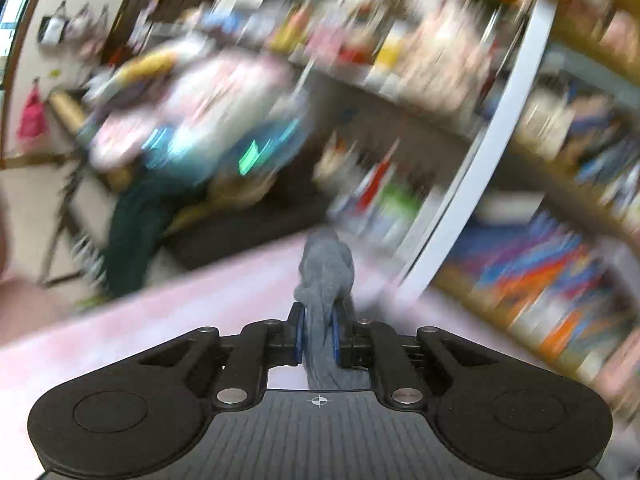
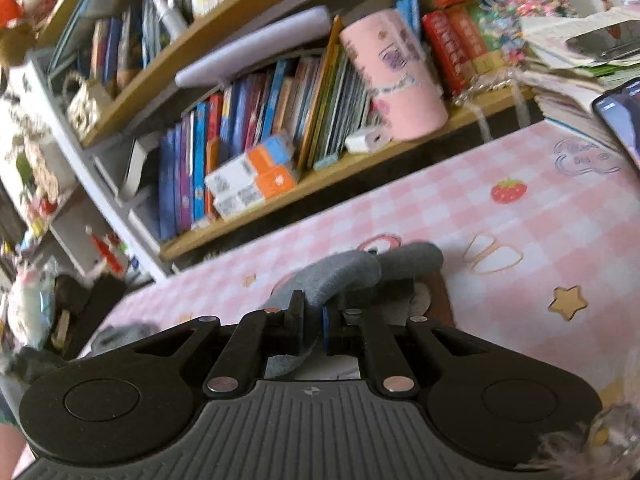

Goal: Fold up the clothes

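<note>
Both grippers are clamped on the same grey fuzzy garment point(image 1: 326, 264), looks like a fleecy knit piece, can't tell exactly what kind. In the left wrist view the left gripper point(image 1: 319, 334) has its blue pads squeezed tight on a bunched strip of the fabric, which pokes up ahead of the fingers over the pink tablecloth point(image 1: 180, 320). That view is badly smeared, so the shelves behind are just colour streaks.

The right gripper point(image 2: 312, 320) is also closed on the grey cloth, and a rolled hump of it curves away from the jaws and rests on the pink checked tablecloth with the strawberry and star prints. Bookshelf point(image 2: 256, 184) runs right along the table's far edge.

Pinching at two separate spots probably makes sense here: it lets the person stretch the cloth out flat or lift an edge over for a fold. My guess is the folding has barely started, since the thing is still all scrunched up.
</note>
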